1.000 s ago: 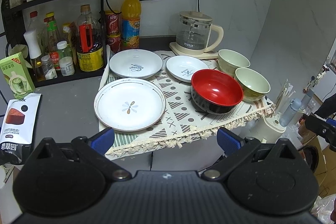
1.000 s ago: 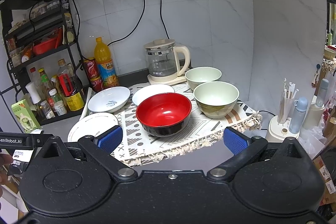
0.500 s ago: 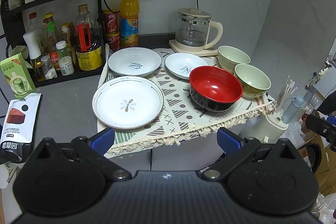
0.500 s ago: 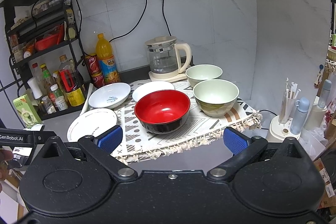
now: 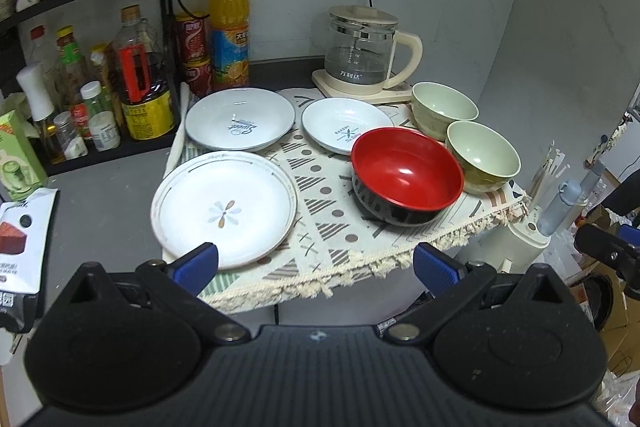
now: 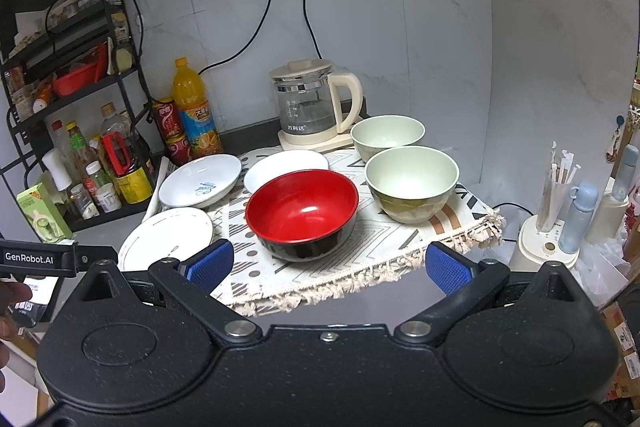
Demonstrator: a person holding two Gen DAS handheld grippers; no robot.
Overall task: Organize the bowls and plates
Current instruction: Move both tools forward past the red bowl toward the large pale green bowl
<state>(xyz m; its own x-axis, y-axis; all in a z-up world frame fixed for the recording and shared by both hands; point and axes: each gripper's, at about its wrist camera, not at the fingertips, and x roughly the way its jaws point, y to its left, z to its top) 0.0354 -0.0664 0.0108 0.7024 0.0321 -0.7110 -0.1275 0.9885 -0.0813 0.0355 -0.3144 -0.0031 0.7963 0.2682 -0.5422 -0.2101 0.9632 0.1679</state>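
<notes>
- Here, left gripper point(image 5: 316, 263) and right gripper point(image 6: 328, 265) both hang spread wide w/ nothing between the blue pads, short of the fringed patterned cloth point(image 5: 344, 247).
- Nearest on the cloth: white plate w/ flower motif point(image 5: 224, 207) at front left; red bowl w/ black outside point(image 5: 406, 175) at front right, upright.
- Just beside the red bowl, to its right: pale green bowl point(image 5: 482, 157); a second green bowl point(image 5: 444, 109) sits behind it, nearly touching.
- Mid row: wide shallow white dish point(image 5: 240, 119) w/ blue print, script too small to read; smaller white dish point(image 5: 346, 125) to its right, rim partly behind the red bowl.
- Farther back: glass kettle point(image 5: 362, 53) on cream base, Chinese lettering on glass; orange drink bottle point(image 5: 230, 31), red cans point(image 5: 194, 53), both w/ Chinese labels.
- "GenRobot.AI" reads on the left tool's side in right wrist view point(image 6: 30, 259).
- Vs. 1 s ago: dishes unmoved; left cam now sits a bit nearer the table, right cam view much the same.
</notes>
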